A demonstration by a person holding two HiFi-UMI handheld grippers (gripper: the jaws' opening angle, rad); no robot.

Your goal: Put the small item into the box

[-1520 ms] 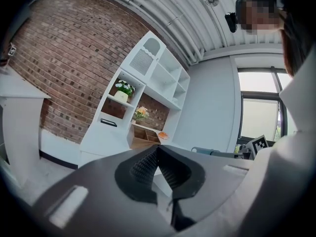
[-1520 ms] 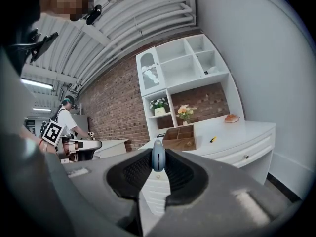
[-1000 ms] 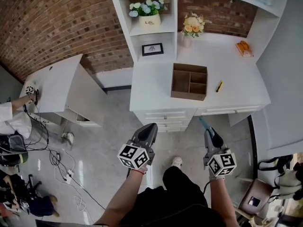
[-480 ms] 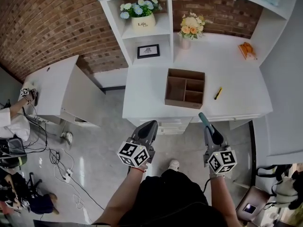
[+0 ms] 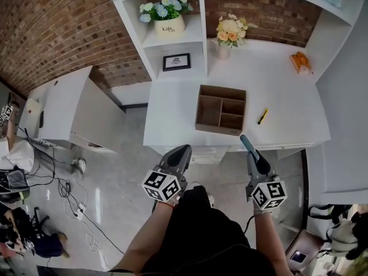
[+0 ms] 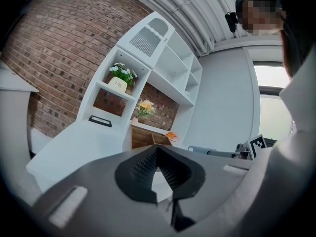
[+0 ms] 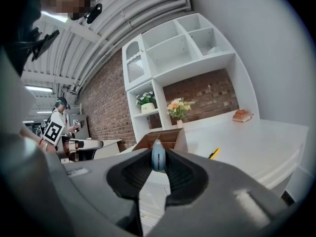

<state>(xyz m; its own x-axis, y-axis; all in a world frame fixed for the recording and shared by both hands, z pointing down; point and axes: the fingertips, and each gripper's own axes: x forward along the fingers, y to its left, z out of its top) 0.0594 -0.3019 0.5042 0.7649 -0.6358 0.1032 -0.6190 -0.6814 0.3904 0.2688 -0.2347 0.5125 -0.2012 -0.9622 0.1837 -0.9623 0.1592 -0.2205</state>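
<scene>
Left gripper (image 5: 182,152): jaws pressed together, nothing between them, short of the desk's near edge. Box (image 5: 221,109): brown, 3 compartments, on white desk (image 5: 172,117). Right gripper (image 5: 247,142): pinching small blue item (image 7: 158,157), near the box's right corner. Yellow pen (image 5: 263,117): right of box.

Brown box (image 5: 221,109), seemingly blue item (image 7: 158,157).
</scene>
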